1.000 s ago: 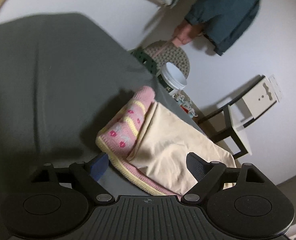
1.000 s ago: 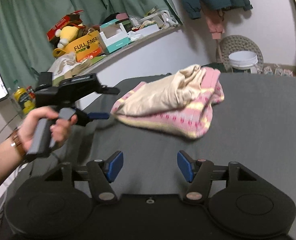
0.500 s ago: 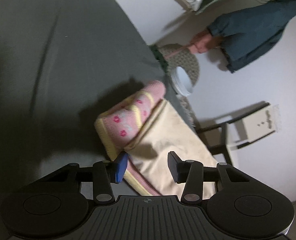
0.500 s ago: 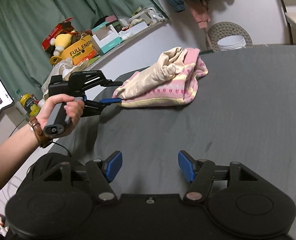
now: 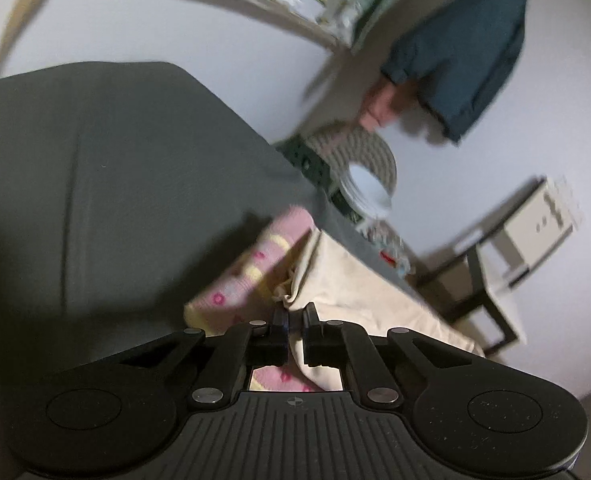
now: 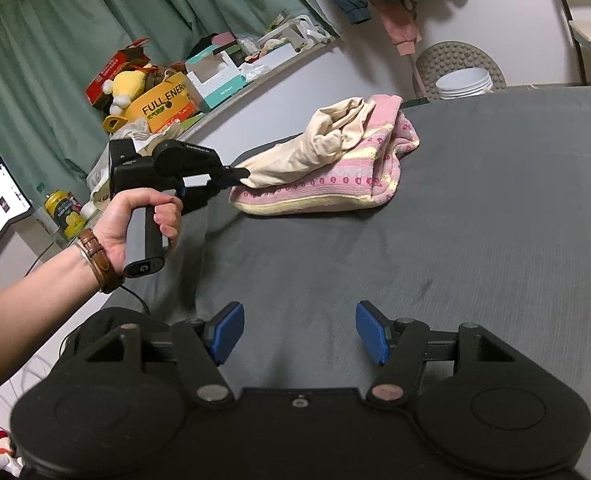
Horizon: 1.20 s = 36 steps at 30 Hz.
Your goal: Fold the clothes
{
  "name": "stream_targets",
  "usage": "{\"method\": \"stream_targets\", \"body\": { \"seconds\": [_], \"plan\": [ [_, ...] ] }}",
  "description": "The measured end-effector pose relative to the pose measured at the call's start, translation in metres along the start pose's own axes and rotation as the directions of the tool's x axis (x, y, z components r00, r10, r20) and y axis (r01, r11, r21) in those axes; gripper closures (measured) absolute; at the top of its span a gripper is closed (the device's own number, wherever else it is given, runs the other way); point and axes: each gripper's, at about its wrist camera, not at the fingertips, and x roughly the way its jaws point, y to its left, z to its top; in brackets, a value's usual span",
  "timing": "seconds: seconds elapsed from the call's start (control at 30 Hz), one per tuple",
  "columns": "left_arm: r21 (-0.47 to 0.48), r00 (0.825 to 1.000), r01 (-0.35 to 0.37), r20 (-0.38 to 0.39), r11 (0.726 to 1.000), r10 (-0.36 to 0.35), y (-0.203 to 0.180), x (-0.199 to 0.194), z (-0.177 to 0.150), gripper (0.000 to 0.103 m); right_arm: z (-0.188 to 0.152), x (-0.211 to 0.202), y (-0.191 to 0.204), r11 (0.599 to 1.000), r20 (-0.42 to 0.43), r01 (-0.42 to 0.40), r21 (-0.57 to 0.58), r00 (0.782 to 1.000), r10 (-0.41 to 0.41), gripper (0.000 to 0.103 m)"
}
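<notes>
Cream garment [image 6: 319, 148] lies bunched on top of a pink knit piece [image 6: 335, 188] with yellow stripes, both in one heap on the dark grey surface [image 6: 475, 220], toward its far edge, near the far-left corner in the right wrist view. Cream piece crumpled, not flat; pink one under it roughly doubled over.

Left gripper [image 5: 294, 322]: jaws pinched nearly together on the near corner of the cream garment, cloth visibly wedged between them. A second ago they were spread wide just short of the heap; half a second ago they were partway in; now clamped. The person's left hand [image 6: 143, 220] squeezes the handle, and the right wrist view shows the fingers biting the cream edge at the heap's left end. Left view is motion-blurred, so the rig is likely moving.

Right gripper [image 6: 297, 334]: jaws wide apart, nothing between them, over bare surface near the near edge, well apart from the heap. No real change in its opening over the last second.

Judgement: grab on the cream garment just made. It probably gets pulled off the pink piece to lay out or fold, but the heap fits either sorting or re-stacking.

Behind the far edge: white bucket [image 6: 465, 82], cluttered shelf [image 6: 215, 80].
</notes>
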Motion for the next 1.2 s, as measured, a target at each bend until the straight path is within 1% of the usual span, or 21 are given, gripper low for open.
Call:
{"method": "stream_targets", "body": {
  "seconds": [0.03,0.1,0.2,0.23,0.27,0.3,0.33,0.4,0.47,0.5,0.53,0.6,0.67,0.73,0.8,0.9,1.03,1.17,1.2],
  "plan": [
    [-0.006,0.999,0.001,-0.039,1.000,-0.001,0.001,0.005,0.002,0.097,0.000,0.000,0.000,1.000,-0.001,0.000,0.001,1.000,0.000,0.042],
    [0.008,0.996,-0.017,-0.082,1.000,0.018,0.001,0.011,0.004,0.096,0.000,0.000,-0.001,1.000,-0.002,0.000,0.004,1.000,0.000,0.042],
    [0.026,0.996,-0.030,-0.084,0.999,0.032,-0.001,0.008,0.006,0.096,-0.001,-0.001,-0.001,1.000,-0.003,0.002,0.006,1.000,-0.002,0.042],
    [0.032,0.996,-0.036,-0.084,0.999,0.039,-0.001,0.006,0.006,0.094,-0.001,-0.001,-0.002,1.000,-0.002,0.003,0.007,1.000,-0.003,0.042],
    [0.040,0.995,-0.058,-0.081,0.997,0.061,-0.003,0.003,0.007,0.093,-0.001,-0.002,-0.002,1.000,-0.002,0.004,0.007,1.000,-0.004,0.041],
    [0.056,0.995,-0.079,-0.063,0.995,0.082,-0.007,-0.004,0.006,0.093,-0.001,-0.002,-0.002,1.000,-0.001,0.005,0.007,1.000,-0.005,0.038],
    [0.074,0.994,-0.097,-0.043,0.993,0.100,-0.012,-0.011,0.005,0.093,-0.001,-0.003,-0.002,1.000,-0.001,0.006,0.007,1.000,-0.006,0.038],
    [0.163,0.997,-0.079,0.009,0.983,0.079,-0.033,-0.027,0.003,0.093,-0.001,-0.004,-0.002,1.000,0.000,0.008,0.008,1.000,-0.008,0.038],
    [0.254,0.999,0.038,-0.026,0.966,-0.032,-0.054,-0.036,0.001,0.093,-0.002,-0.005,-0.003,1.000,0.002,0.010,0.008,1.000,-0.010,0.038],
    [0.295,0.995,0.097,-0.048,0.950,-0.086,-0.065,-0.040,0.000,0.092,-0.002,-0.006,-0.003,1.000,0.002,0.012,0.009,1.000,-0.012,0.038],
    [0.317,0.987,0.157,-0.086,0.935,-0.136,-0.075,-0.040,-0.002,0.092,-0.002,-0.006,-0.003,1.000,0.003,0.013,0.009,1.000,-0.013,0.038],
    [0.366,0.971,0.232,-0.142,0.901,-0.192,-0.100,-0.033,-0.008,0.092,-0.002,-0.007,-0.003,1.000,0.004,0.015,0.009,1.000,-0.015,0.038],
    [0.438,0.975,0.213,-0.148,0.873,-0.164,-0.119,-0.022,-0.015,0.092,-0.003,-0.009,-0.004,1.000,0.005,0.017,0.010,1.000,-0.017,0.038],
    [0.491,0.980,0.170,-0.172,0.854,-0.097,-0.132,-0.004,-0.021,0.092,-0.003,-0.010,-0.004,1.000,0.008,0.018,0.011,1.000,-0.018,0.037],
    [0.509,0.977,0.155,-0.206,0.847,-0.055,-0.138,0.013,-0.028,0.093,-0.002,-0.013,-0.004,1.000,0.018,0.017,0.015,1.000,-0.018,0.037],
    [0.556,0.983,0.124,-0.183,0.822,-0.025,-0.146,0.019,-0.040,0.092,0.001,-0.015,-0.006,1.000,0.027,0.017,0.023,0.999,-0.018,0.036],
    [0.572,0.989,0.099,-0.144,0.814,-0.019,-0.152,0.004,-0.042,0.092,0.003,-0.017,-0.007,0.999,0.032,0.016,0.029,0.999,-0.017,0.036],
    [0.586,0.994,0.075,-0.104,0.807,-0.017,-0.158,-0.011,-0.044,0.092,0.006,-0.024,-0.010,0.999,0.069,0.029,0.030,0.997,-0.031,0.034],
    [0.578,0.995,0.088,-0.097,0.811,-0.039,-0.157,-0.021,-0.041,0.092,0.007,-0.026,-0.011,0.999,0.078,0.033,0.031,0.996,-0.036,0.031]
  ]
}}
